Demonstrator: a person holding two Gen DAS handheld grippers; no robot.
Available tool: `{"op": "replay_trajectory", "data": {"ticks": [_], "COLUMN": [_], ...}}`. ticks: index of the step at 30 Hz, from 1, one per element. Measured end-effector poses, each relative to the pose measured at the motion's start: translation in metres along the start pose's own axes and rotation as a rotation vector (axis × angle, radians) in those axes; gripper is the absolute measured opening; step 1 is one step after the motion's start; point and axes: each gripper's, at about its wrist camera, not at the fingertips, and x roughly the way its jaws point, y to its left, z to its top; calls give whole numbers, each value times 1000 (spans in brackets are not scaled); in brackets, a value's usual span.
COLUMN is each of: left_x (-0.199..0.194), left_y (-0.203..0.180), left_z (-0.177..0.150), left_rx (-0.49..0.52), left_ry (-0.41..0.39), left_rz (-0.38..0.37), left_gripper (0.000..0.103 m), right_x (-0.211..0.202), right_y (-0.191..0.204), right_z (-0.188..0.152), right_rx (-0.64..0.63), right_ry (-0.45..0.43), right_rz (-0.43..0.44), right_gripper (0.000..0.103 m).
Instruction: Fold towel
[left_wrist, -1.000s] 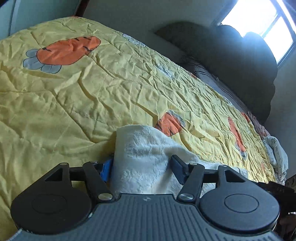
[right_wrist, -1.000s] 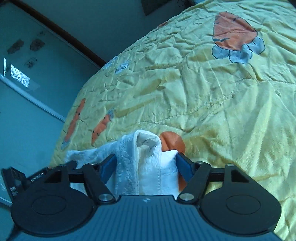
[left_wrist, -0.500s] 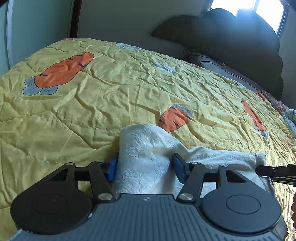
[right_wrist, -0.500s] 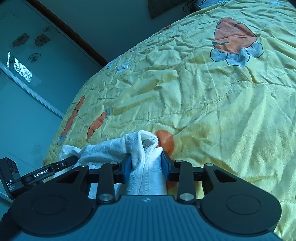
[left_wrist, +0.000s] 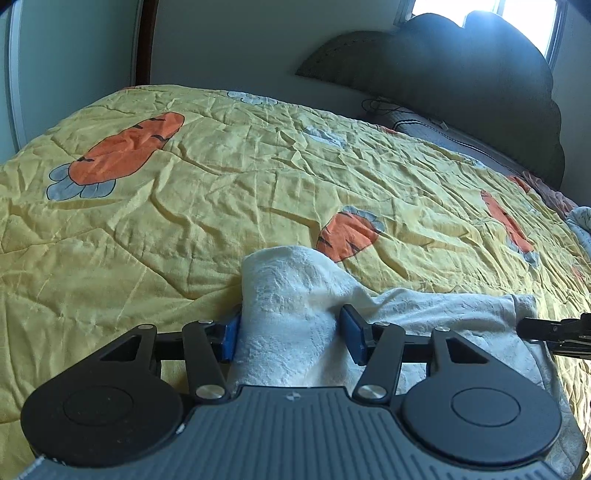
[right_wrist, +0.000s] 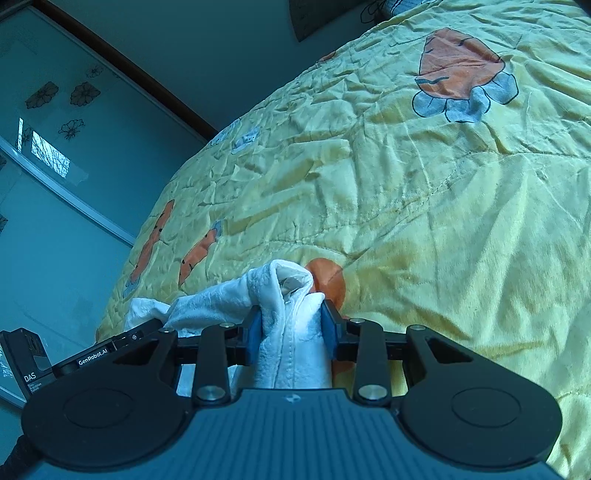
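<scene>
Two corners of the white towel (left_wrist: 291, 314) were what you had to work with, bunched at the near edge of the yellow carrot-print quilt (left_wrist: 184, 206), and it looked light, limp and thick-piled, so it would sag and crumple rather than hold a line. Your right gripper (right_wrist: 291, 330) sat clamped on a gathered, hemmed corner, while your left gripper (left_wrist: 291, 332) had just been closing, its jaws pressing the other bunch. Hemmed edges looked like your firmest hold.
</scene>
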Motion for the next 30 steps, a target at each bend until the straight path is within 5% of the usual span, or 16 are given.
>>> {"op": "replay_trajectory", "data": {"ticks": [10,18,26,30], "left_x": [-7,-2,-60,-85], "left_y": [-6,-3,29,51], "left_z": [2,1,-10,-55], "left_rx": [86,41,-91,-172], "left_ry": [-7,-9,-73,-21], "left_rz": [18,10,-68,-126], "left_gripper": [45,37,72,70], "right_x": [0,-2,-57,-76], "right_y": [3,-4,-6,-13], "right_z": [-1,-2,-32,-65], "right_rx": [-13,10,63,67], "right_ry": [-6,-20,-62,10], "right_rz": [-16,14,20,31], "right_gripper": [32,32,42,42]}}
